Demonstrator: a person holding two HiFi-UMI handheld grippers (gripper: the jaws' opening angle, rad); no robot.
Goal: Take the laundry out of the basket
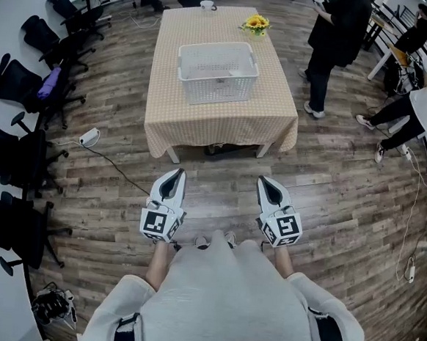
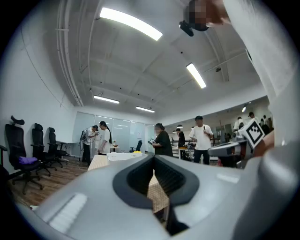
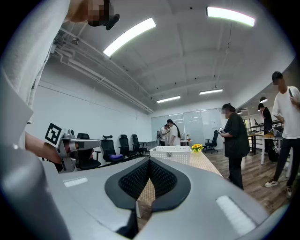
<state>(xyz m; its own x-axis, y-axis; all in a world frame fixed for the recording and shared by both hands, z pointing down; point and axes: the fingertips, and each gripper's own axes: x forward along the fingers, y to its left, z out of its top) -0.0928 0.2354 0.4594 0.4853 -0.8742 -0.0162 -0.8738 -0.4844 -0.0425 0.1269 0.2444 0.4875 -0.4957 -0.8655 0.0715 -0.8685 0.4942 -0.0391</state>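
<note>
Grippers: two, the left gripper (image 1: 175,175) and the right gripper (image 1: 265,182), level, side by side, well short of the table (image 1: 203,121).
Claws: both clenched tip to tip, nothing between them.
Basket (image 1: 217,90): one, white, in the middle of the checked table; its contents are hard to make out.
Flowers (image 1: 255,23): one yellow bunch at the table's far end.
Markings: a black-and-white square marker (image 1: 288,226) on each gripper's cube.
Chairs (image 1: 18,84): about five, black, partly cut off at the left edge.

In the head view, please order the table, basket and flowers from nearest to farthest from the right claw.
1. Table, ahead, its near edge closest.
2. Basket, mid-table.
3. Flowers, at the table's far edge.
</note>
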